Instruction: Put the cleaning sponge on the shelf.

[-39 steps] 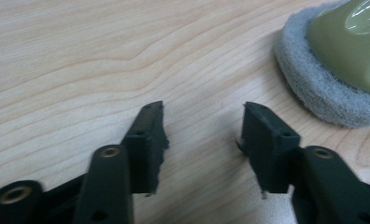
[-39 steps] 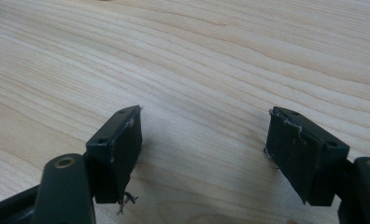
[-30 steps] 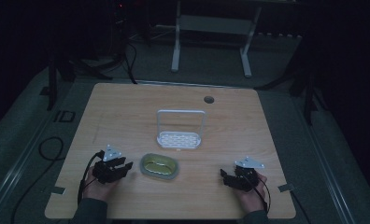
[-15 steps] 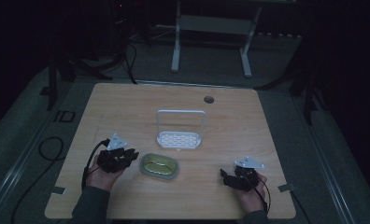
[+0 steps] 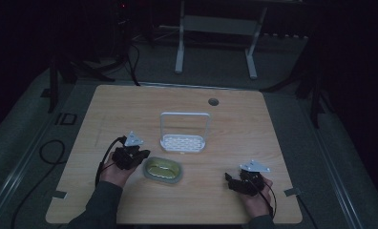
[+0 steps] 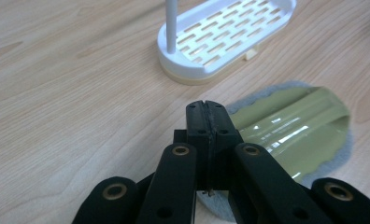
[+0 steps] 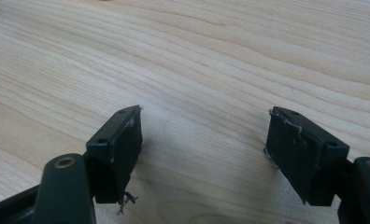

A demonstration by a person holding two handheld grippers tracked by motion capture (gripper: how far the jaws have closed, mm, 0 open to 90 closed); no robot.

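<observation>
Left hand-held gripper [image 5: 140, 156]: your jaws are pressed together with nothing between them; in the left gripper view [image 6: 206, 122] the tips meet flush at the near edge of the dish.
Right hand-held gripper [image 5: 234, 181]: your jaws stand wide apart over bare wood [image 7: 204, 123], holding nothing.
Nearer hand: your left. Its tips sit just beside the dish; your right hand-held gripper is well apart from it, toward the right front of the counter [image 5: 130, 102].
Dish [image 5: 163, 169]: an oval, olive-green glossy dish with a grey rim, lying flat on the counter in front of the rack.
Bearing from left hand-held gripper: the dish lies to your right and slightly toward you in the high view; in the left gripper view it spreads right of the jaw tips [image 6: 290, 128].
Long axis of dish: roughly left to right across the counter, so your left hand-held gripper points at one narrow end.
Rack [image 5: 184, 138]: a white slotted oval base with an upright loop, standing just beyond the dish, apart from it [image 6: 225, 37].
Judgement: to take the rim, you would likely have to open the left jaws first, then straddle the near rim.
</observation>
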